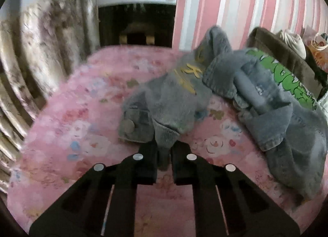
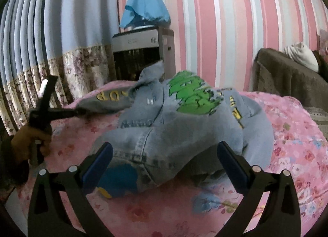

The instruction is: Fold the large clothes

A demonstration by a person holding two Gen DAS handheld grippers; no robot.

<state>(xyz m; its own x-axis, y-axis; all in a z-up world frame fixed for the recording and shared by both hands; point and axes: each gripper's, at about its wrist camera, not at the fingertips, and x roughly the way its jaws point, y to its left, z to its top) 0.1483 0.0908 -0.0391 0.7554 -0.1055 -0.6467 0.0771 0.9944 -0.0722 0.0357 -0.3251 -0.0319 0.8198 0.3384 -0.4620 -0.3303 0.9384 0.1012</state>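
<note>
Both wrist views look down close over the denim jacket [image 1: 174, 101] on the pink bedspread [image 2: 287, 134], facing the striped wall [image 2: 205, 32].

denim jacket [image 2: 184, 134] | crumpled, green and yellow lettering | on pink bedspread

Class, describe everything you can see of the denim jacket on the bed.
The faded blue denim jacket lies crumpled on the pink floral bedcover. It has stitched seams, yellow lettering and a large green graphic. One sleeve stretches sideways, its cuff pinched in the left tongs. The open right tongs straddle its near hem.
</note>
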